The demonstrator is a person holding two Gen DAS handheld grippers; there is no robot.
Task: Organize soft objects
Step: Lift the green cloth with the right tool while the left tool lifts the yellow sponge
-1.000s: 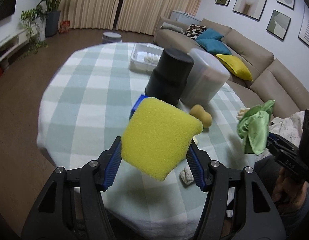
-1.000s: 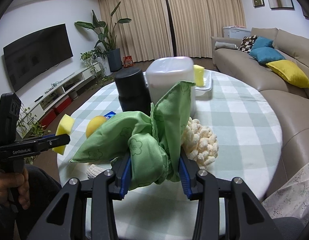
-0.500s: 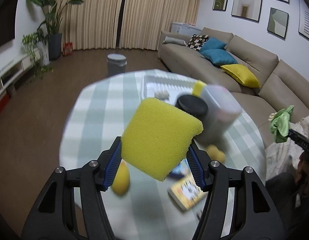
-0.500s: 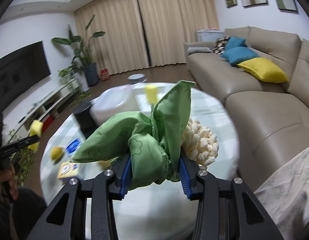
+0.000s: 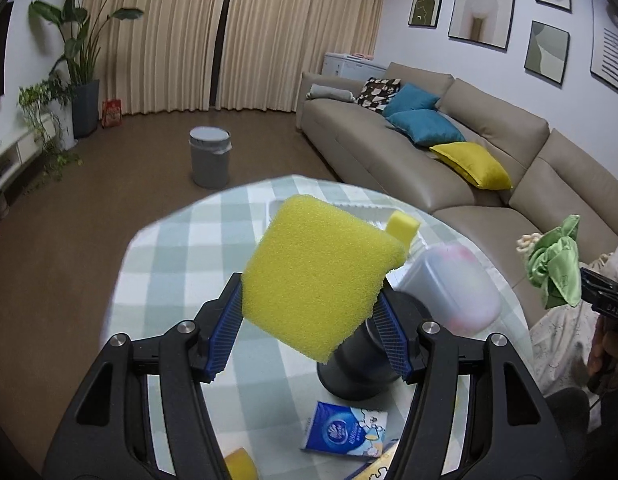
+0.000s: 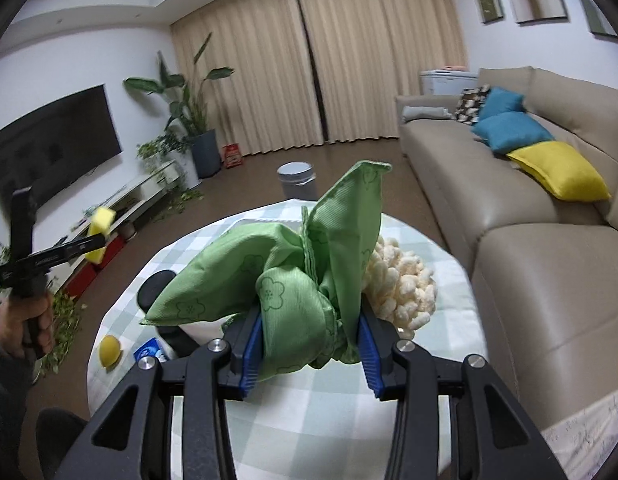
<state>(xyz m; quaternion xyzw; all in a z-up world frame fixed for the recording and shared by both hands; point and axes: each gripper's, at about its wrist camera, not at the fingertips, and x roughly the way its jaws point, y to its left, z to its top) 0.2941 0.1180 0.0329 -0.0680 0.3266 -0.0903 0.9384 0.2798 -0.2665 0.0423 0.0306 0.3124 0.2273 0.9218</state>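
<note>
- Left wrist view: the left gripper [image 5: 314, 322] clamps a porous yellow sponge [image 5: 323, 276] above the checked table [image 5: 189, 248], hiding most of the white tray [image 5: 355, 207].
- The right gripper [image 6: 309, 344] pinches a crumpled green cloth [image 6: 293, 276] (flower-printed), covering part of a knobbly cream cloth [image 6: 403, 288].

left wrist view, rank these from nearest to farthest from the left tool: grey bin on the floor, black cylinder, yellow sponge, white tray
1. Yellow sponge, pinched in the left tool.
2. Black cylinder, on the table just beyond the right-side finger.
3. White tray, at the table's far edge, mostly hidden behind the sponge.
4. Grey bin, on the floor past the table.
</note>
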